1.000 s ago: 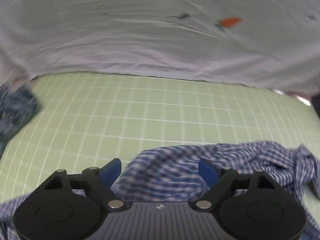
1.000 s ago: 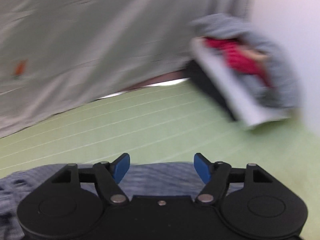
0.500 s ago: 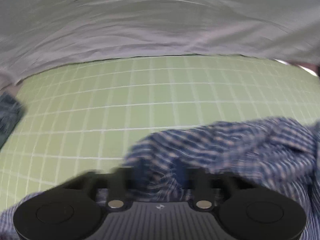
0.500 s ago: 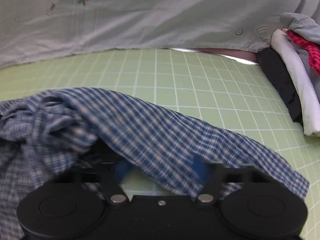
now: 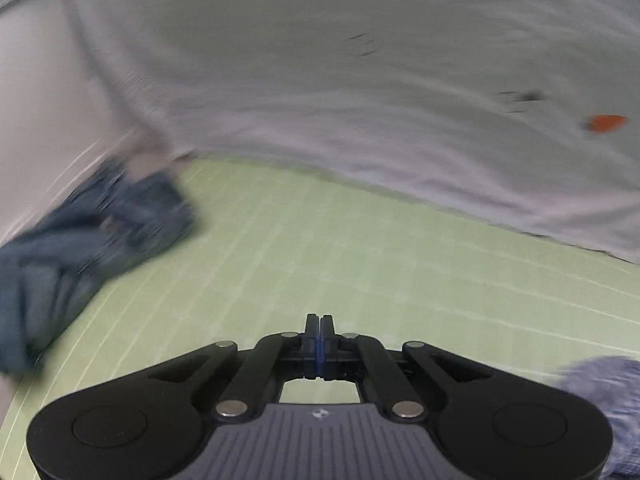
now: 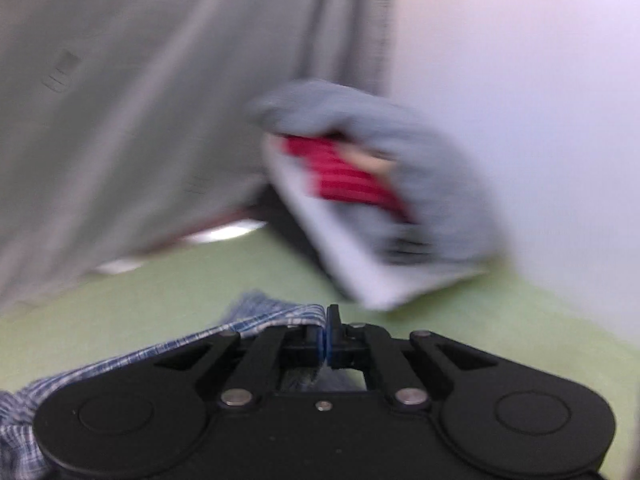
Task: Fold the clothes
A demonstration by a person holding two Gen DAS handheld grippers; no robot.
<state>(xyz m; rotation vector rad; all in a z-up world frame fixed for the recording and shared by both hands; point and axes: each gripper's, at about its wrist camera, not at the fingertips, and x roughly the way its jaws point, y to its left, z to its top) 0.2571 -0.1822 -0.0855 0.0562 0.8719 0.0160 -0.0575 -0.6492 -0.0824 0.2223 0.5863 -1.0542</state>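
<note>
- Right black two-finger gripper (image 6: 325, 334): fingers pressed together on an edge of the blue-and-white checked cotton shirt (image 6: 168, 350); cloth trailing left and down along the gripper body over the pale green gridded mat (image 6: 500, 320)
- Left black gripper (image 5: 320, 336): closed; nothing visible between the blue pads; shirt at lower right
- Blurred stack of folded clothes (image 6: 360, 200) ahead on the right

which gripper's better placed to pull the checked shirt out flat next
Right, probably. The right gripper is shut with the checked shirt at its fingertips, seemingly pinched. The left gripper is shut over bare green mat, nothing visible between its fingers.
</note>
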